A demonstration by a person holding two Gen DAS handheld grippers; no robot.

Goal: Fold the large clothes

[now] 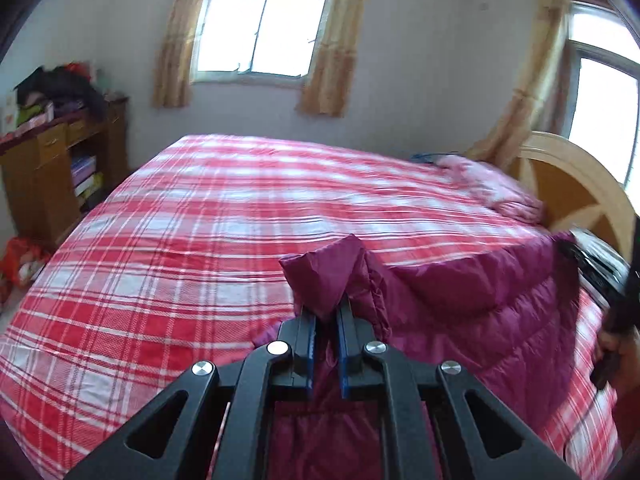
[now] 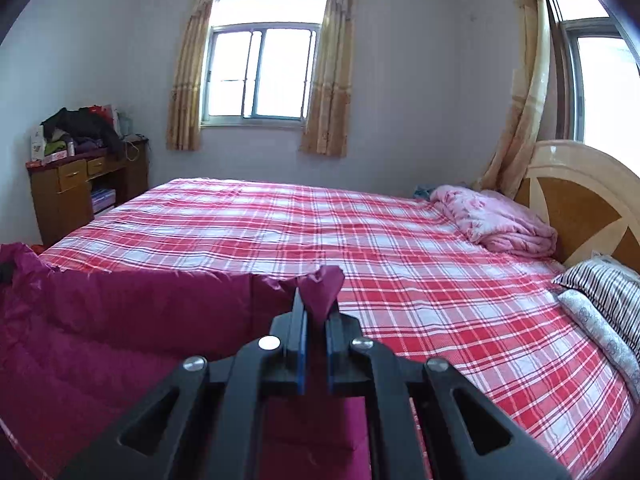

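Both the left gripper (image 1: 324, 312) and right gripper (image 2: 316, 312) pinch corners of the magenta down jacket (image 1: 480, 300), lifted above the bed's (image 1: 180, 240) near edge; slick fabric could slip free.

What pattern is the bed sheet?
Red and white plaid sheet, clearest in the right wrist view.

Magenta quilted jacket (image 1: 480, 292), red-and-white plaid bedspread (image 1: 200, 220), pink blanket (image 2: 496, 220), black-and-white striped pillow (image 2: 604, 284), tan curtains (image 2: 188, 80)

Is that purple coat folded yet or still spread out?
Spread out: the purple coat hangs stretched between both tongs, left and right.
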